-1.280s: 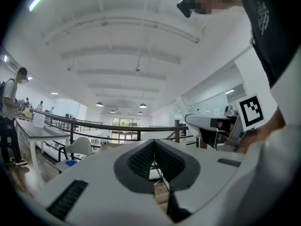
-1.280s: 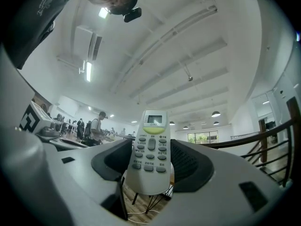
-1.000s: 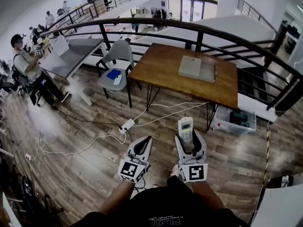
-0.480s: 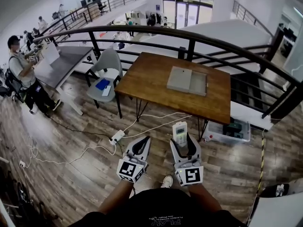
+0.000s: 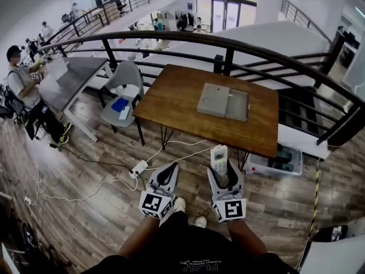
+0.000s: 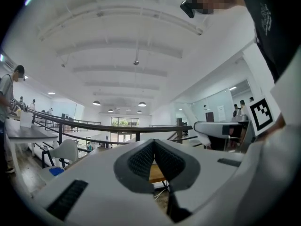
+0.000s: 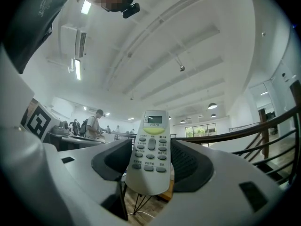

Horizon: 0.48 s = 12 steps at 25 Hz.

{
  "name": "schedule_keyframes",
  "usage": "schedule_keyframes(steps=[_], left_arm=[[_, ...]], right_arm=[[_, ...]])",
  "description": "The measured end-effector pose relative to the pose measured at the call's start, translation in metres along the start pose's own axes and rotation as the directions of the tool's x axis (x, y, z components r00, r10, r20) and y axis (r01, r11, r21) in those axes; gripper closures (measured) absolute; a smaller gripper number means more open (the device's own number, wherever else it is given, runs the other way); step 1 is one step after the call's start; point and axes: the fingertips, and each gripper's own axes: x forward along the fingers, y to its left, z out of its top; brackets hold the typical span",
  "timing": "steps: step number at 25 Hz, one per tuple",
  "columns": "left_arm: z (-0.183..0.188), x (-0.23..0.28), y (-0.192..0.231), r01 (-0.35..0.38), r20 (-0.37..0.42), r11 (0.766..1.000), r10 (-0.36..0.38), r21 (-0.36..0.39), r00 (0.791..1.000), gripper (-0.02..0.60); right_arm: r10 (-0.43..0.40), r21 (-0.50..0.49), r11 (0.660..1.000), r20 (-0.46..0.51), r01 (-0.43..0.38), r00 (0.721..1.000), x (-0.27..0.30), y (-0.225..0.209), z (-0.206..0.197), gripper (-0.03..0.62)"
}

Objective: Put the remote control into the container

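Note:
A white remote control (image 5: 218,157) with a small screen and grey buttons stands upright in my right gripper (image 5: 224,174), which is shut on its lower half; the right gripper view shows the remote (image 7: 150,147) between the dark pads. My left gripper (image 5: 166,177) is held beside it over the wooden floor, jaws shut together with nothing between them (image 6: 154,149). The container (image 5: 223,101), a flat grey box with an open compartment on its right side, lies on the brown wooden table (image 5: 171,99) ahead of both grippers.
A curved black railing (image 5: 228,53) runs behind the table. A grey chair (image 5: 122,81) with blue items stands left of it. A power strip (image 5: 139,167) and white cables lie on the floor. A plastic bin (image 5: 285,161) sits under the table's right end. A person (image 5: 23,90) stands far left.
The view has come closer to the wooden table, which now sits lower and larger in the head view. Both grippers stay low in front, the right one still holding the remote.

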Motion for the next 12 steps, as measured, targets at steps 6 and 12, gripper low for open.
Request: schedule_keyframes(steps=[6, 12], left_arm=[[-0.012, 0.045, 0.033, 0.029, -0.043, 1.000, -0.029, -0.010, 0.999, 0.577], [-0.009, 0.087, 0.080, 0.040, -0.051, 0.999, -0.039, 0.017, 0.998, 0.577]], right_arm=[[-0.016, -0.010, 1.000, -0.022, 0.016, 1.000, 0.049, -0.019, -0.013, 0.330], [-0.018, -0.030, 0.999, -0.021, 0.017, 1.000, 0.107, -0.026, -0.018, 0.330]])
